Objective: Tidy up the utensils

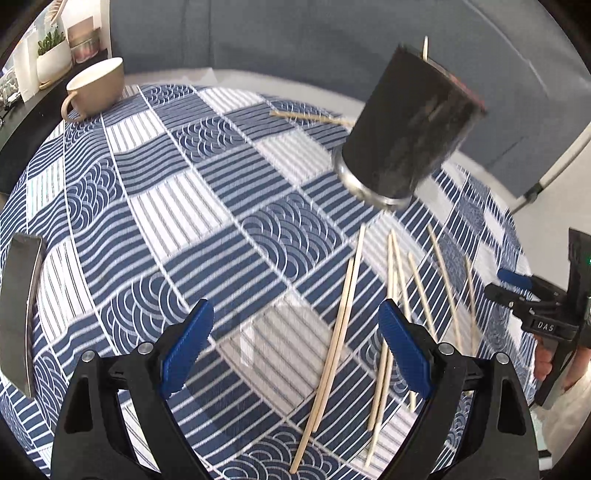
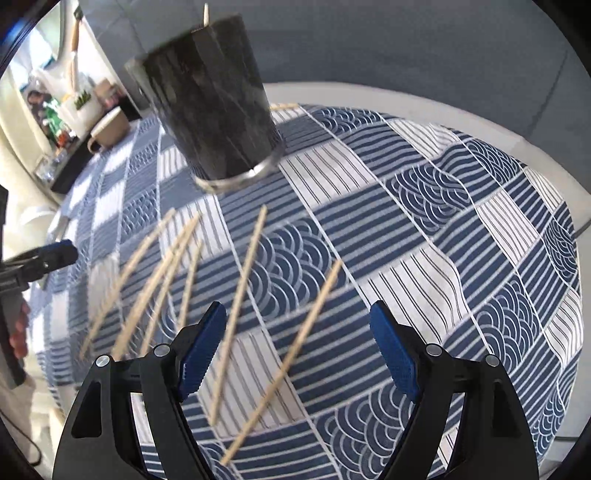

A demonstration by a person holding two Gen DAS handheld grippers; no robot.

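Several wooden chopsticks (image 1: 341, 336) lie scattered on a blue and white patterned tablecloth (image 1: 177, 206); they also show in the right wrist view (image 2: 240, 295). A dark cylindrical holder (image 1: 410, 125) stands beyond them with one stick poking out of its top; it shows in the right wrist view too (image 2: 214, 110). One more chopstick (image 1: 310, 116) lies behind the holder. My left gripper (image 1: 295, 343) is open and empty above the sticks. My right gripper (image 2: 299, 350) is open and empty over two chopsticks; it also shows at the right edge of the left wrist view (image 1: 517, 284).
A beige mug (image 1: 98, 88) stands at the far left of the cloth, also in the right wrist view (image 2: 109, 129). A potted plant (image 1: 51, 55) and jars sit on a dark shelf beyond. A grey sofa (image 1: 295, 33) is behind the table.
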